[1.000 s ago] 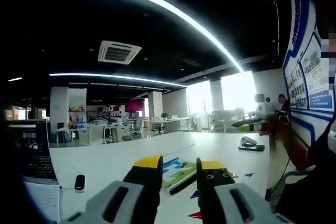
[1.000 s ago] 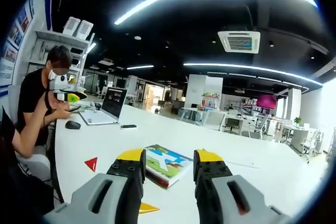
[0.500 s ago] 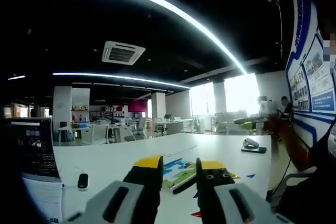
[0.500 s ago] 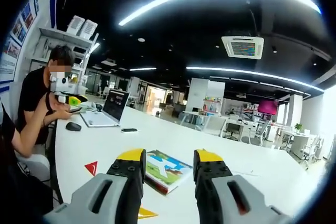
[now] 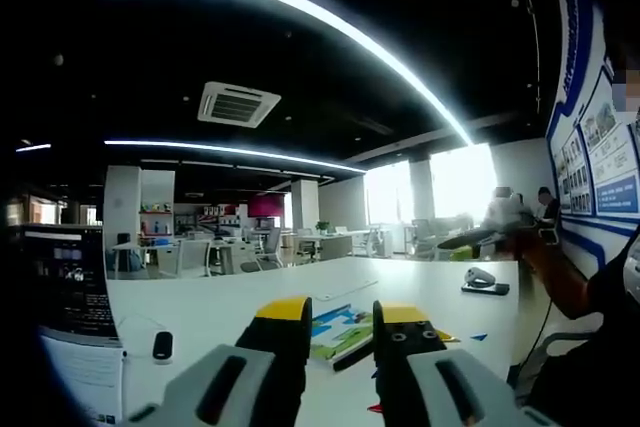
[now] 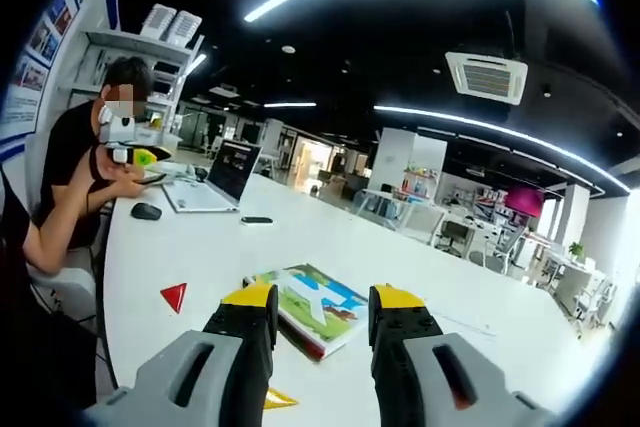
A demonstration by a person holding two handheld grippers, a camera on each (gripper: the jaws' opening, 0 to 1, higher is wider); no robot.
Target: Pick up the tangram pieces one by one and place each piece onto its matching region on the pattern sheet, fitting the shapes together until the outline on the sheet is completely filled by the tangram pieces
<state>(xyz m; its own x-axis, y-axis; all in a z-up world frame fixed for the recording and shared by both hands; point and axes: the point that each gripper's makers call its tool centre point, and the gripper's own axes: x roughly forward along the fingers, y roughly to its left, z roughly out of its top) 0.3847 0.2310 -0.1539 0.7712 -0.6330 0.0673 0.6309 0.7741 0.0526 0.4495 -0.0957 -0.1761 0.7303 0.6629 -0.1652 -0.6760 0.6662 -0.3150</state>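
White surface [image 6: 330, 247] carries the red triangle [image 6: 175, 296] at lower left and the pattern book [image 6: 312, 305] centre. Right gripper [image 6: 322, 319] and left gripper [image 5: 340, 332] both gape empty, held high. Risk: flat pieces slip or skid when pinched.
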